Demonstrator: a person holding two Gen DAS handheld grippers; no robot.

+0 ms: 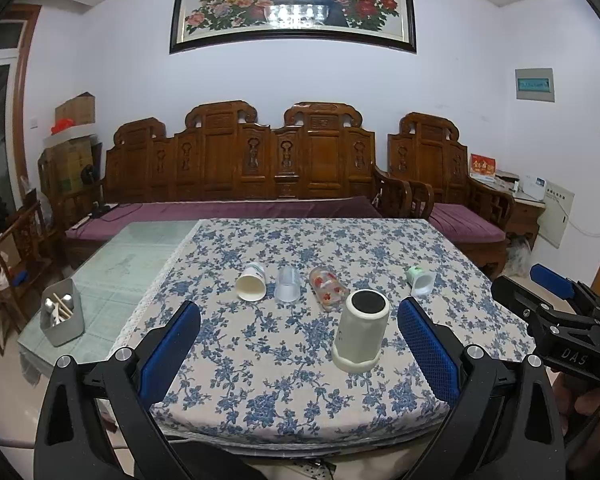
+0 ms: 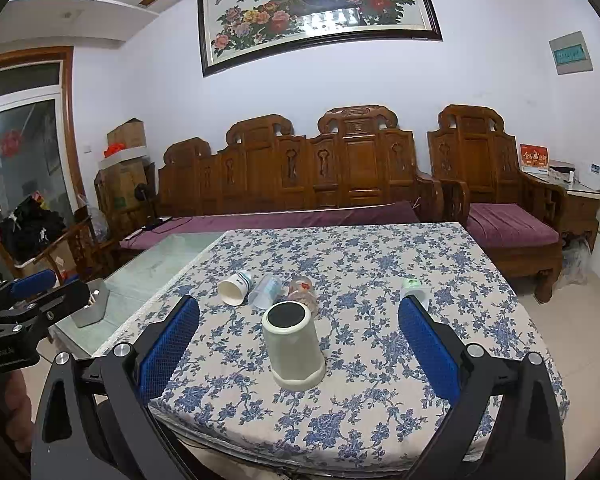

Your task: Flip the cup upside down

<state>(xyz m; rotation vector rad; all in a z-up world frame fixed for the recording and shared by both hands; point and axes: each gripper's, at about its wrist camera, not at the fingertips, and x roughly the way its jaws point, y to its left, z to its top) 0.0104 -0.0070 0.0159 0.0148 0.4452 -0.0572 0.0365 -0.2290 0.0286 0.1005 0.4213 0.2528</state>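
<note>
A cream cup (image 1: 361,330) with a black base stands upside down on the floral tablecloth (image 1: 260,360); it also shows in the right wrist view (image 2: 294,344). Behind it, lying on their sides, are a white paper cup (image 1: 252,282), a clear plastic cup (image 1: 287,284), a glass with red flowers (image 1: 327,288) and a small white and green cup (image 1: 421,280). My left gripper (image 1: 299,332) is open and empty, short of the cream cup. My right gripper (image 2: 299,330) is open and empty, with the cream cup ahead between its fingers.
A grey utensil holder (image 1: 62,314) stands on the bare glass tabletop (image 1: 132,256) at the left. A carved wooden sofa (image 1: 240,168) and armchair (image 1: 440,168) stand behind the table. The right gripper's body (image 1: 556,320) shows at the left view's right edge.
</note>
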